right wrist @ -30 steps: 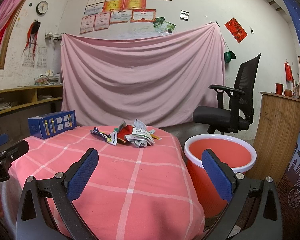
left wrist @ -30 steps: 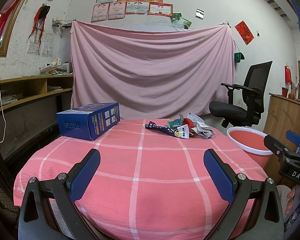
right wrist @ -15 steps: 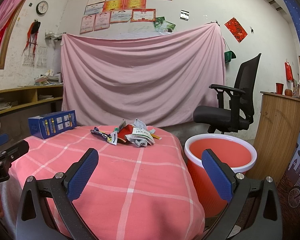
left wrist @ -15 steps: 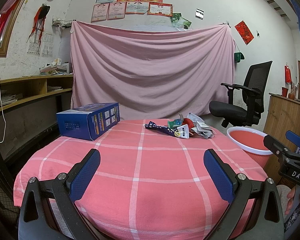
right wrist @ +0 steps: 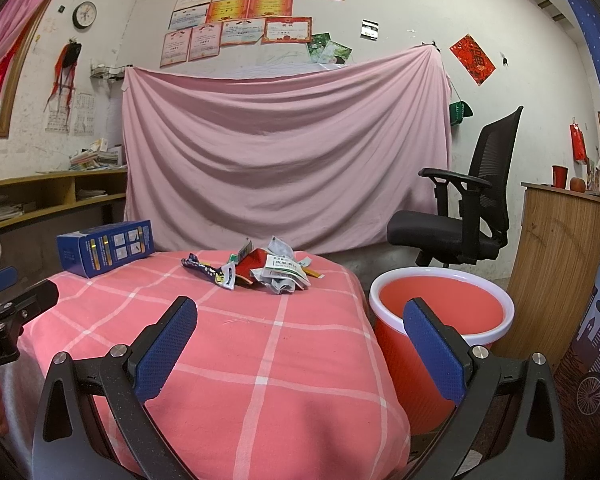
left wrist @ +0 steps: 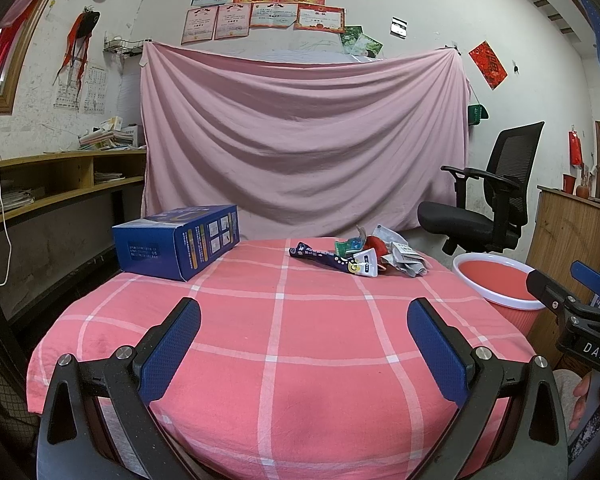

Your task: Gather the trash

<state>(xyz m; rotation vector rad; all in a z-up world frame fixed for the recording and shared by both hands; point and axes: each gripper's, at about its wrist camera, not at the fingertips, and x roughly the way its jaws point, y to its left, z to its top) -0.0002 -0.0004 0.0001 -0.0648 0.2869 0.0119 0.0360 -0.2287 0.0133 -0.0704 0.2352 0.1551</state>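
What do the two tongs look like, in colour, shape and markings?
Both the left tongs and the right tongs have a black, speckled frame with two arms spread in a V shape. Each arm ends in a long blue pad with a fine dotted texture. Silver round screws sit on the arms. The body of the right tongs, seen from the left camera, bears the white letters "DAS".

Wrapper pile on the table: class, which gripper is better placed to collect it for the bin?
Probably the right gripper: it is open, the wrapper pile lies ahead, and the red bin stands directly beside its right finger.
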